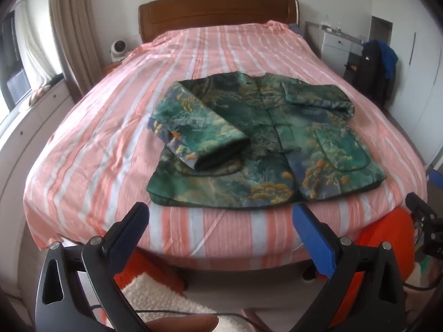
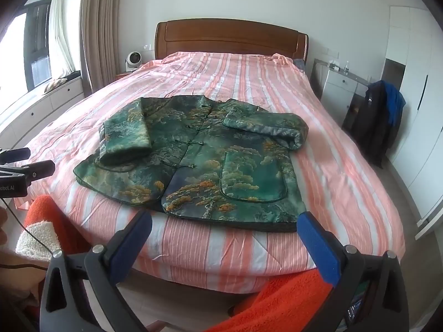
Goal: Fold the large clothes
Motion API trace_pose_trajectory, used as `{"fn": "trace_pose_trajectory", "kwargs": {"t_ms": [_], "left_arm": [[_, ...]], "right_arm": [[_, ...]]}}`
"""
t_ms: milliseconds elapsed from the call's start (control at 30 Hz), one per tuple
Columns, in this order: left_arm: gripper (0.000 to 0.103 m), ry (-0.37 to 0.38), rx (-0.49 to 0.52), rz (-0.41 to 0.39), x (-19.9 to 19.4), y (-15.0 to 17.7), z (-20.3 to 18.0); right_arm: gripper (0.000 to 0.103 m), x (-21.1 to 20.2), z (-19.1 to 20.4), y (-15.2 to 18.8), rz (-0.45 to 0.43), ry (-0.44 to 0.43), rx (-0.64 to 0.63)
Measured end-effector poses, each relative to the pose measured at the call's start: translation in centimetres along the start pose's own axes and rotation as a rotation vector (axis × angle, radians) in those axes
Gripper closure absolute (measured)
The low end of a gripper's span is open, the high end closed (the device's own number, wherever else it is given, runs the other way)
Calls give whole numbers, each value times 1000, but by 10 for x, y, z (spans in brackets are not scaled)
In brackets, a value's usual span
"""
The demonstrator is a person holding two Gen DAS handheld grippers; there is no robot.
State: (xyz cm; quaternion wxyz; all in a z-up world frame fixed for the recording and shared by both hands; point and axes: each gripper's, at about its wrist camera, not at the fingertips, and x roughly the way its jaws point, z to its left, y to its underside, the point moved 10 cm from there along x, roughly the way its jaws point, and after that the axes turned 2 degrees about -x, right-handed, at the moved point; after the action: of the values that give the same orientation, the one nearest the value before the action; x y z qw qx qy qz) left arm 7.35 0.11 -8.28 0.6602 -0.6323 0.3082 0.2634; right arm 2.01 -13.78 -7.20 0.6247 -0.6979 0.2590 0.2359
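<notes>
The green-and-gold patterned padded jacket (image 2: 193,160) lies hem-first just ahead of both wide-open, empty grippers, the right gripper (image 2: 224,231) facing its right hem corner and the left gripper (image 1: 220,222) its middle.

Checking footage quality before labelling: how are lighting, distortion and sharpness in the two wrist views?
Left wrist view: strong fisheye bending of the bed, dark vignette corners, blown-out window at left, jacket slightly soft. Right wrist view: same barrel distortion, bright window glare at upper left, jacket evenly daylit and sharper.
</notes>
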Motion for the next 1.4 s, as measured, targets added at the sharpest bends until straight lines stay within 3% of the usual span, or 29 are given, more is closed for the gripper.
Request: {"fn": "trace_pose_trajectory", "kwargs": {"t_ms": [1400], "left_arm": [[0, 7, 5, 51, 10, 5, 2]], "right_arm": [[0, 10, 3, 3, 6, 6, 14]]}}
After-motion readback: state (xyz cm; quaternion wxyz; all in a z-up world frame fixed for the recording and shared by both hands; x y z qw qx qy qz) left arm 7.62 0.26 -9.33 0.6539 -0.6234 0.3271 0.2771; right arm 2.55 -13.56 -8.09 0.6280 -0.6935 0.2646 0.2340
